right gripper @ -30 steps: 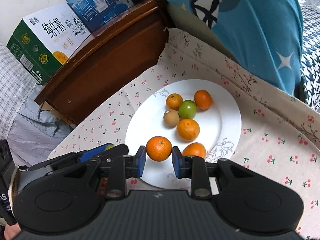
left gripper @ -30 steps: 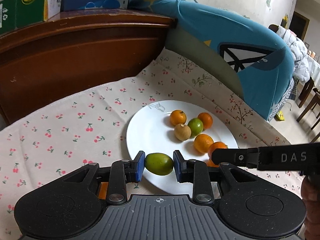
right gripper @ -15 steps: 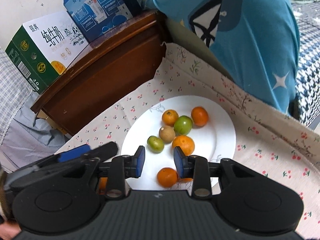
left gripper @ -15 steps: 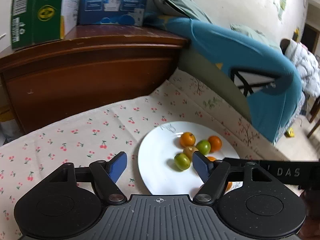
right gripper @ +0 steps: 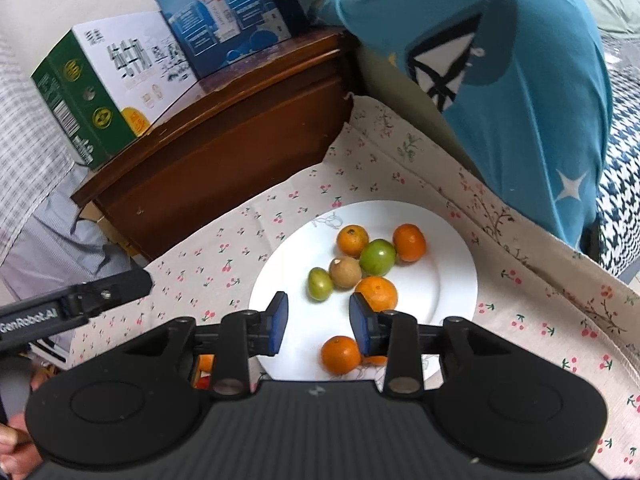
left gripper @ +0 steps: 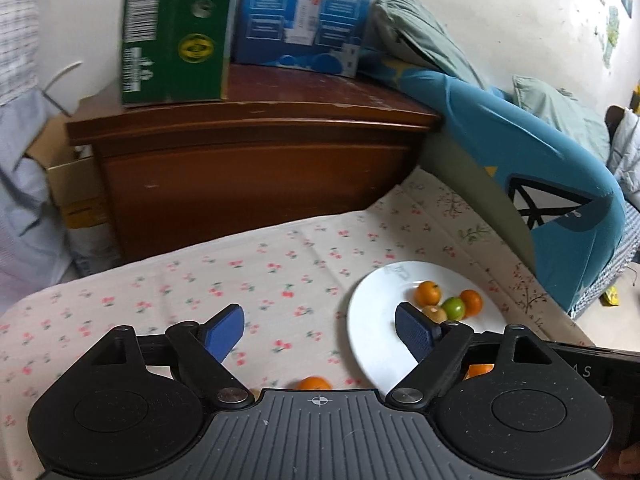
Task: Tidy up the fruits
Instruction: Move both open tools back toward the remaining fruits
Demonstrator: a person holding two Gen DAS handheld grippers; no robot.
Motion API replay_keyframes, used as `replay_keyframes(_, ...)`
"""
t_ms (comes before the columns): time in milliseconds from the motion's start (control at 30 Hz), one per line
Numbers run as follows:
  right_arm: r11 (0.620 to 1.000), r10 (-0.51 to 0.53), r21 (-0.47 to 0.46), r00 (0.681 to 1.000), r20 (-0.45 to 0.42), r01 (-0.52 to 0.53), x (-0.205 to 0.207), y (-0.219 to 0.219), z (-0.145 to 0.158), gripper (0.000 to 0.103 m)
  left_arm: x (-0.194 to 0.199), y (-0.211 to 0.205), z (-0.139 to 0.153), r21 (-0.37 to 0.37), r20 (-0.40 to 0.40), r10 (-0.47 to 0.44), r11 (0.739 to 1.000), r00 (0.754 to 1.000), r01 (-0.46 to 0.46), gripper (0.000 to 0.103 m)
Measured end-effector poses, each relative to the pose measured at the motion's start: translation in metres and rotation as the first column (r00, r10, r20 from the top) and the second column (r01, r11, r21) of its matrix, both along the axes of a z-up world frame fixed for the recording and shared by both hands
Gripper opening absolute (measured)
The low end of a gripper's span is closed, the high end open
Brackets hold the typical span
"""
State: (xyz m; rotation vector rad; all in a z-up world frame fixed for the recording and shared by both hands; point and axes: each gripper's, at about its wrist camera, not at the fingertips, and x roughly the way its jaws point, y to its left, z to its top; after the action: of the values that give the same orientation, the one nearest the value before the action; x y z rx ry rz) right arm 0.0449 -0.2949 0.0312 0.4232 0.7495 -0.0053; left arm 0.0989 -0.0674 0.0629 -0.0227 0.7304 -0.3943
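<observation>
Left hand-held gripper (left gripper: pixel 319 326): jaws opening wide, nothing between. Right hand-held gripper (right gripper: pixel 318 322): narrow gap, empty, above plate (right gripper: pixel 452 280). Eight fruits on plate; stray orange (left gripper: pixel 314 383) on cloth just beside rim. Advised: centre jaws over stray orange, close gently, avoid rolling it.

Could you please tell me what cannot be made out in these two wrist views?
- Right wrist view: an orange fruit on the plate, mostly hidden behind the right gripper.
- Left wrist view: an orange fruit on the cloth, half hidden by the gripper body.
- Left wrist view: box lettering, blurred.
</observation>
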Motion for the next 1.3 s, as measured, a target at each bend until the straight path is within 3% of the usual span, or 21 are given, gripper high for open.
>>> replay_keyframes(533, 0.976, 0.202, -0.087, 0.979, 0.015, -0.200, -0.011, 0.044, 0.002, 0.036, -0.030, 0.046, -0.006, 0.036, -0.054, 0.087, 0.996, 0.995, -0.086, 0.084)
replay_keyframes(733, 0.960, 0.272, -0.077, 0.962, 0.013, -0.270, -0.012, 0.058, -0.004, 0.036, -0.041, 0.053, -0.020, 0.069, -0.081, 0.077, 0.995, 0.994, -0.071, 0.084)
replay_keyframes(1300, 0.947, 0.322, -0.009, 0.946, -0.050, -0.323, 0.006, 0.078, -0.033, 0.036, -0.054, 0.047, -0.069, 0.104, -0.149, -0.006, 0.994, 0.989, 0.022, 0.083)
